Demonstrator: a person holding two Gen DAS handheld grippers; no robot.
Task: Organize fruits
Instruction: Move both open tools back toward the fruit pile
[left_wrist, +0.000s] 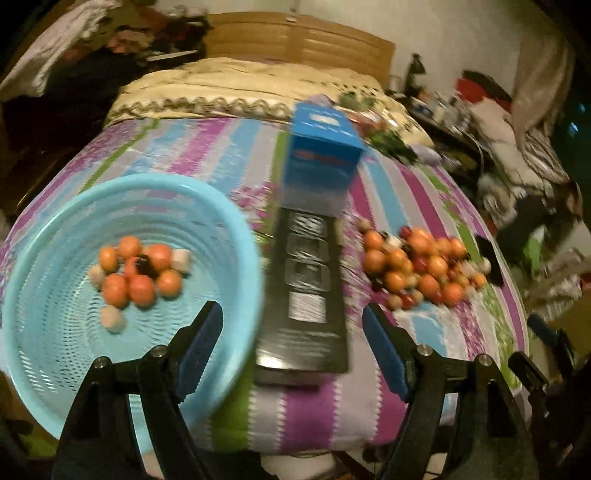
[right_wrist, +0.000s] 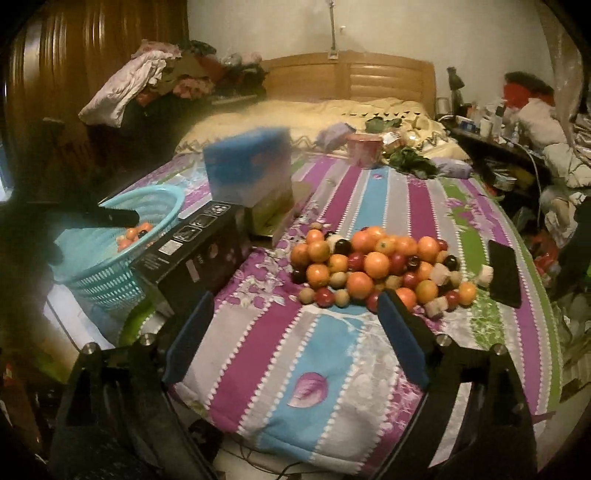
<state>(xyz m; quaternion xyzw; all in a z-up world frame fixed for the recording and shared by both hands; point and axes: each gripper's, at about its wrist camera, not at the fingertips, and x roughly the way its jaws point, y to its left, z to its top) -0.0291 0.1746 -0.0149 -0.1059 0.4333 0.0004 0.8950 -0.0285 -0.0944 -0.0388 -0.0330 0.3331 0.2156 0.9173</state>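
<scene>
A pile of small orange, red, dark and pale fruits (right_wrist: 376, 266) lies on the striped bedspread (right_wrist: 295, 369); the left wrist view shows the same fruit pile (left_wrist: 417, 266) at the right. A light blue plastic basket (left_wrist: 221, 229) at the left holds several orange fruits and a few pale ones (left_wrist: 140, 273). My left gripper (left_wrist: 291, 317) hangs open over the basket's right rim and a black box, with nothing between its pads. My right gripper (right_wrist: 295, 299) is open just in front of the pile, with nothing between its pads. The basket (right_wrist: 110, 280) sits far left in the right wrist view.
A long black box (left_wrist: 306, 295) lies between basket and pile, with a blue carton (left_wrist: 321, 155) standing behind it. A dark phone (right_wrist: 504, 273) lies right of the pile. A pink tin (right_wrist: 364, 149) and greens sit farther back. Clutter lines the bed's right side.
</scene>
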